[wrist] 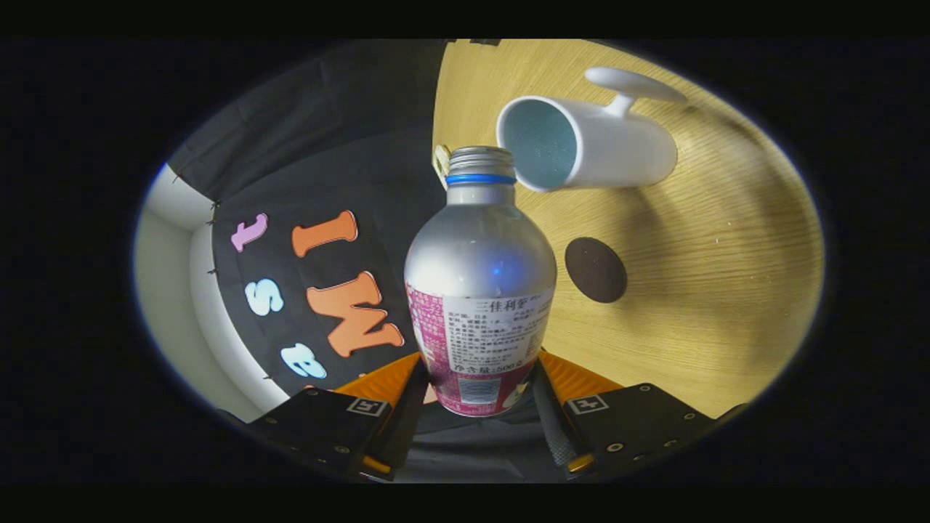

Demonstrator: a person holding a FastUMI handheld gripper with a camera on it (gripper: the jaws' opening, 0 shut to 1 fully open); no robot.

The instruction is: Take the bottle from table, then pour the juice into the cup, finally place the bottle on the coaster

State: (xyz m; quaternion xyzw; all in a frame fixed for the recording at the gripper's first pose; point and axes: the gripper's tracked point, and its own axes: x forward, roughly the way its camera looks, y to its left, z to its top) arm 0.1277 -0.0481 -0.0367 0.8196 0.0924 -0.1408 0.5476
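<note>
A silver bottle point(479, 290) with a pink and white label and a blue neck ring sits between my fingers, and my gripper point(479, 396) is shut on its lower body. The whole view is rolled, so the bottle is tilted relative to the wooden table point(712, 290). Its open threaded mouth points toward the rim of a white cup point(588, 144) with a pale blue inside and a handle, just beyond the bottle's top. A round dark brown coaster point(596, 269) lies on the table beside the bottle, nearer to me than the cup.
The table's edge runs behind the bottle, with the booth's black cloth wall point(312, 181) on the other side of it. A pale surface point(163, 290) shows past the cloth.
</note>
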